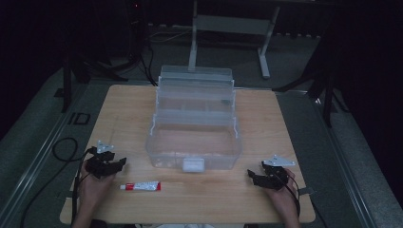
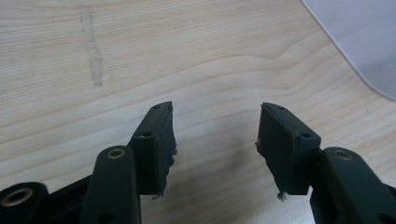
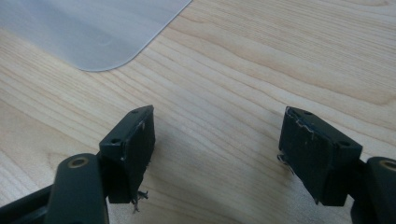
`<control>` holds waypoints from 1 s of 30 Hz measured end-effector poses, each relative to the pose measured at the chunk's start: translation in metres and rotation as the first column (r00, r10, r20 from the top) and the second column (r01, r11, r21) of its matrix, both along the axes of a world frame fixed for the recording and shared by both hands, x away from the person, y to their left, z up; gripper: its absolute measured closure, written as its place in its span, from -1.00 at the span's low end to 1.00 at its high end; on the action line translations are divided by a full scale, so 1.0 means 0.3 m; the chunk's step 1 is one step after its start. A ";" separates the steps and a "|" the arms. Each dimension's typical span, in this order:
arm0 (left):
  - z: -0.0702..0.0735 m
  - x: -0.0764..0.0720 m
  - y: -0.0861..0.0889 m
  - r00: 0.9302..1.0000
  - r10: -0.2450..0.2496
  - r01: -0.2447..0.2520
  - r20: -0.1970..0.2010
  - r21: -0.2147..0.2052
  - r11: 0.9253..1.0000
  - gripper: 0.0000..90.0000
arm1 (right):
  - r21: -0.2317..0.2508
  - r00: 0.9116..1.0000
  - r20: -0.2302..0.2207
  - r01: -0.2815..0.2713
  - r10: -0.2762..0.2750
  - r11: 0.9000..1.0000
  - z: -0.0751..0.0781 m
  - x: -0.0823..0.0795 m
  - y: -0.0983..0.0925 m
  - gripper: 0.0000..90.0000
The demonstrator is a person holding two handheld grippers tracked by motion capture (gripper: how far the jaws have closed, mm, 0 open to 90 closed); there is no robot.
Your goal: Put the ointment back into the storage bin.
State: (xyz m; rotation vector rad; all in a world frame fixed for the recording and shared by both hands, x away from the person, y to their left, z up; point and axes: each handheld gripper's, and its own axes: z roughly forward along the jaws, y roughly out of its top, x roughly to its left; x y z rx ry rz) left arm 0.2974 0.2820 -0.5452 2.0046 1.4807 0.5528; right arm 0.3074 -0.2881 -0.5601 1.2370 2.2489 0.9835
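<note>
Two hand-held grippers rest low over a wooden table [image 1: 266, 118], the left hand-held gripper [image 1: 113, 165] and the right hand-held gripper [image 1: 254, 176] each with jaws spread wide on nothing but bare wood. A small white-and-red tube [image 1: 140, 186] lies flat near the table's front edge, just beside the left one, in front of an open clear plastic box [image 1: 194, 137] standing mid-table.

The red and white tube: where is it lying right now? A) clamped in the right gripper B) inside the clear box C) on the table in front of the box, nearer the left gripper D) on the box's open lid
C: the red and white tube lies flat on the table in front of the clear box, just beside the left gripper, whose jaws stand open and empty.
</note>
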 end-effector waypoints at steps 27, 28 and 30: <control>0.124 -0.063 0.008 0.981 -0.192 0.191 0.013 0.044 0.981 -0.04 | 0.000 1.000 0.000 0.000 0.000 1.000 0.000 0.000 0.000 -0.41; 0.130 -0.064 0.009 0.980 -0.198 0.198 0.012 0.046 0.979 -0.05 | 0.001 1.000 0.000 0.001 -0.001 1.000 0.000 0.000 0.000 -0.41; 0.140 -0.065 0.011 0.976 -0.218 0.218 0.001 0.046 0.975 -0.04 | 0.001 1.000 0.001 0.001 -0.001 1.000 0.000 0.000 0.000 -0.41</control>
